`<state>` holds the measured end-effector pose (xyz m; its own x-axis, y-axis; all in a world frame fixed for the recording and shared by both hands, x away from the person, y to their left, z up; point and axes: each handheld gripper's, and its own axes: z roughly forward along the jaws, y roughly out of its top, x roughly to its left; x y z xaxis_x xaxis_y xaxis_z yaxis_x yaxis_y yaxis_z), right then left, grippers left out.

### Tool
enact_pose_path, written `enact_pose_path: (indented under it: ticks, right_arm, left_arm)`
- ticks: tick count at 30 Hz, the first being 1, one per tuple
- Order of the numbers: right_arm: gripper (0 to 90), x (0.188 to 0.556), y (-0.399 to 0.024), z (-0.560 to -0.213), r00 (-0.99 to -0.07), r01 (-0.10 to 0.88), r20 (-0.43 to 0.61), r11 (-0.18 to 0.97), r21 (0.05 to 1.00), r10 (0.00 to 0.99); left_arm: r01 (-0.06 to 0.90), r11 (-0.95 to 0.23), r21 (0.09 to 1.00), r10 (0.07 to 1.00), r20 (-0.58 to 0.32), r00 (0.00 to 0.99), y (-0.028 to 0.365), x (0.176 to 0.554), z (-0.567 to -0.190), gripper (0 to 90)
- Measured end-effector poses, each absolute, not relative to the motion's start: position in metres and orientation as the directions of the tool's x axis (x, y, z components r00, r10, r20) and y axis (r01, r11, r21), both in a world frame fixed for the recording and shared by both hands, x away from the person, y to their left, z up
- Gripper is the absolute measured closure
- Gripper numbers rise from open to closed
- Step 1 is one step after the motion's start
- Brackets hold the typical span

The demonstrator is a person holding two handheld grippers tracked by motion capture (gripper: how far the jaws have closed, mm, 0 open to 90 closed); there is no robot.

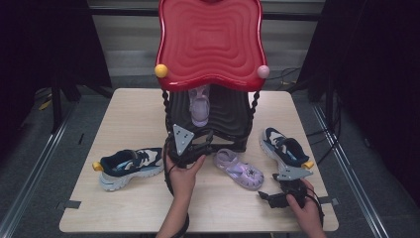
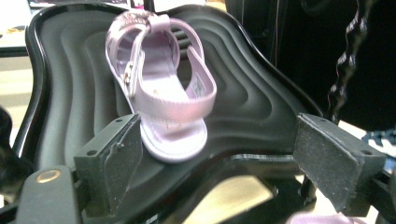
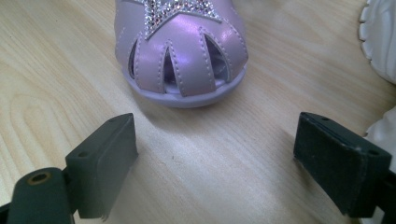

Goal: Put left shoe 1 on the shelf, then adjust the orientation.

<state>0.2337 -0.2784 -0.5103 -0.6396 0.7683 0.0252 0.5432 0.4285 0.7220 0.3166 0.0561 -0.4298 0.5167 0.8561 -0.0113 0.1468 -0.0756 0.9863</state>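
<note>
Left gripper is held at the front edge of the black lower shelf of a two-tier rack, jaws spread wide, nothing gripped; the heel of a lilac sandal is seen just beyond the left pad, apart from it. That sandal is stood on the shelf toe-in, heel toward the person, likely so it can be slid in straight and the pair kept facing one way

Right gripper is rested low over the table, jaws likewise wide and empty, aimed at the toe of the second lilac sandal, which is left flat on the wood near the rack's right front corner; it is judged the next one to be picked up

Further out, a navy-and-white sneaker is laid at the table's left and its mate at the right. The red top shelf is above

A small tag is seen inside the shelved sandal's strap; no writing can be read
</note>
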Motion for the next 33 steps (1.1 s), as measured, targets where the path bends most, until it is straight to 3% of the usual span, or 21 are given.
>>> enact_pose_path:
  ticks: [33]
  right_arm:
    - [12.6, 0.234, -0.278, -0.51, -0.64, 0.542, 0.025, 0.429, 0.722, 0.768]
  left_arm:
    - [0.321, -0.281, 0.904, 0.743, -0.007, 0.67, 0.095, 0.283, -0.469, 18.1]
